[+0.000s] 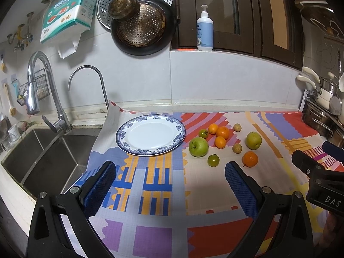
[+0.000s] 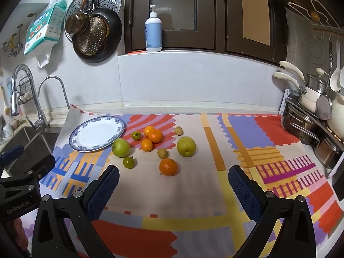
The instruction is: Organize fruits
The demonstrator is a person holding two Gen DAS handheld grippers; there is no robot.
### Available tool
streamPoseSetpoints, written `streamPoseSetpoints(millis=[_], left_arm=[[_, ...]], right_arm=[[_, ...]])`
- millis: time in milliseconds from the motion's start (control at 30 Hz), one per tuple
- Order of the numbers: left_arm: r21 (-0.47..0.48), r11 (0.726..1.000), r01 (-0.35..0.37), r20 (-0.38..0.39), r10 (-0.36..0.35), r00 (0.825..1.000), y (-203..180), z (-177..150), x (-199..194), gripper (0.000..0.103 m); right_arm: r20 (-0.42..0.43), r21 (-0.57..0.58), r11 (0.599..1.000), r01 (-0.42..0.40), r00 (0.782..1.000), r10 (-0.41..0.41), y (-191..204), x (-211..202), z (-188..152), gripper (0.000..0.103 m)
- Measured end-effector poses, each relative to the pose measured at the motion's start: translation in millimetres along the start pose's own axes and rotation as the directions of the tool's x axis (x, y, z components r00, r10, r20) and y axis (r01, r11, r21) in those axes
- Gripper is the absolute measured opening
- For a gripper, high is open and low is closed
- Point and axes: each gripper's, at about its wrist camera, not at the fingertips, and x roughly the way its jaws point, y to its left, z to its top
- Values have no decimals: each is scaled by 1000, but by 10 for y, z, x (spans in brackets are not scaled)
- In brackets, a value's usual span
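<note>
A white plate with a blue rim [image 1: 180, 129] [image 2: 121, 126] lies bare on the patterned cloth. To its right sit several loose fruits: a green apple [image 1: 198, 146] [image 2: 121, 147], a yellow-green pear [image 1: 253, 140] [image 2: 186, 146], several oranges such as the nearest one [image 1: 250, 159] [image 2: 168, 166], two small green fruits [image 1: 213, 160] [image 2: 128, 162] and two small tan fruits [image 1: 237, 148] [image 2: 162, 153]. My left gripper [image 1: 169, 175] is open, short of the plate. My right gripper [image 2: 173, 179] is open too, just short of the nearest orange. Nothing is held.
A steel sink [image 1: 43, 157] with two taps [image 1: 36, 86] lies left of the cloth. Pots and utensils [image 2: 316, 116] crowd the right end of the counter. Pans [image 1: 142, 23] hang on the tiled wall, and a soap bottle [image 1: 205, 30] stands on the window ledge.
</note>
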Motion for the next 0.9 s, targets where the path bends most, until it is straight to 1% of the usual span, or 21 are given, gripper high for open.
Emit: streamPoseSetpoints(millis=[333,533,767,900], left_arm=[[-2,1000,5,-22,-5,1000,-12,-34,80,103],[12,1000,25,-35,-25,999,-30,-12,160,103],[72,995,76,0,-76,997,-119,74,265,102],[127,987,94,7,-96,995,-206,127,370,95]], right_arm=[[-12,-1,1000,-3,1000,3,22,42,-19,102],[-27,-1,1000,-10,1000,10,-10,126,-21,102],[-32,-35,999,-19,999,18,-22,237,23,102],[-32,-66,998,-24,999,22,-27,334,76,100]])
